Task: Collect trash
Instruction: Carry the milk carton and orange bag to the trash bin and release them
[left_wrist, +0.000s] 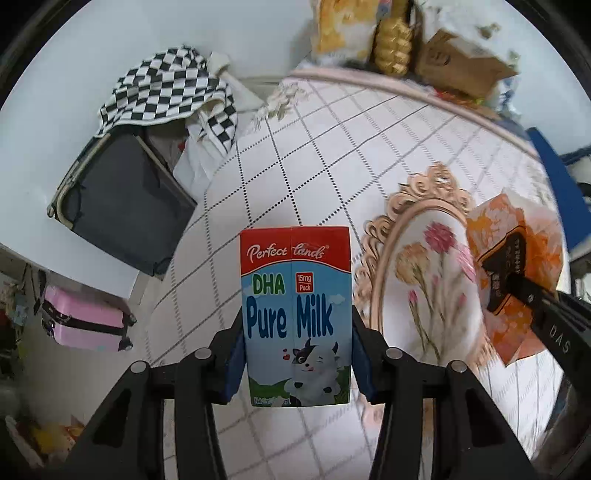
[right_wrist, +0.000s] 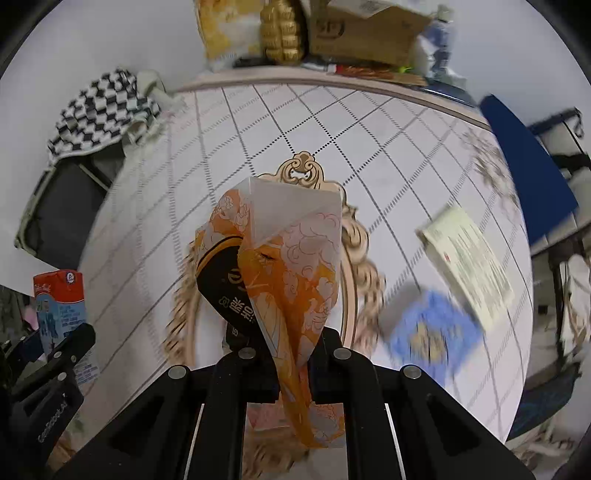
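My left gripper (left_wrist: 295, 350) is shut on a Pure Milk carton (left_wrist: 295, 314), held upright above the round table; the carton also shows at the left of the right wrist view (right_wrist: 61, 306). My right gripper (right_wrist: 291, 354) is shut on an orange and white paper wrapper (right_wrist: 291, 266), held above an ornate oval tray (right_wrist: 354, 243). In the left wrist view the wrapper (left_wrist: 517, 258) and the right gripper's finger (left_wrist: 546, 314) are at the right, over the flowered tray (left_wrist: 424, 288).
A cream paper slip (right_wrist: 469, 266) and a blue wrapper (right_wrist: 432, 328) lie on the gridded tablecloth (left_wrist: 332, 147). A dark bin (left_wrist: 122, 199) with a checkered cloth (left_wrist: 166, 88) stands left of the table. A cardboard box (right_wrist: 369, 29) and gold ornament (right_wrist: 282, 33) sit at the far edge.
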